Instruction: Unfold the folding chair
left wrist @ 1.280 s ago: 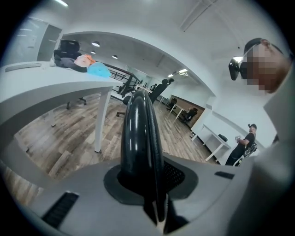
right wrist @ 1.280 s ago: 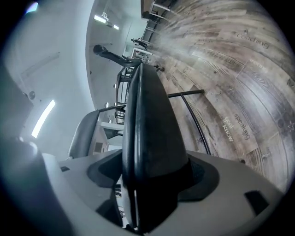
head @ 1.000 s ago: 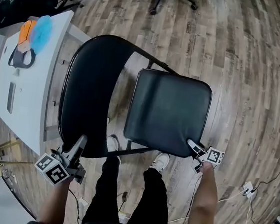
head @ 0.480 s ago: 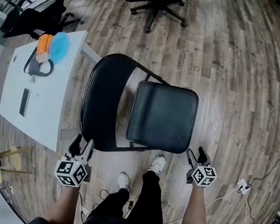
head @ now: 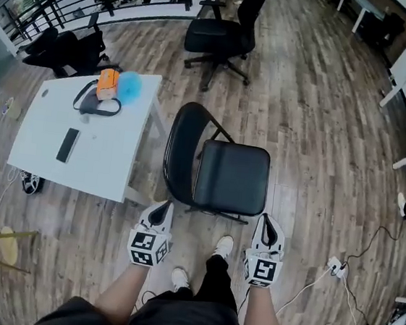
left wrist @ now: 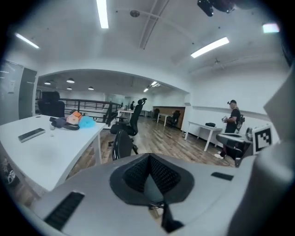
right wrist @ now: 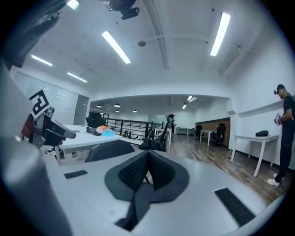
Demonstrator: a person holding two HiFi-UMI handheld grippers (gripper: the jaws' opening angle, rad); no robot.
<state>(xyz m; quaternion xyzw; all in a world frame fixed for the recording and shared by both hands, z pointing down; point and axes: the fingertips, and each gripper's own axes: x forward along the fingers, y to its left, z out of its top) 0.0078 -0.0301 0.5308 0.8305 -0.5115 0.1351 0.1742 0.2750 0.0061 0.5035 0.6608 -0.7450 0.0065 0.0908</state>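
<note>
The folding chair [head: 220, 171] is seen unfolded; the left gripper [head: 159, 212] and right gripper [head: 266, 229] are held closed, empty, apart from it.

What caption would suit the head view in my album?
A folding chair stands unfolded beside a white table, with left tool and right tool shut, empty, clear of it.
</note>
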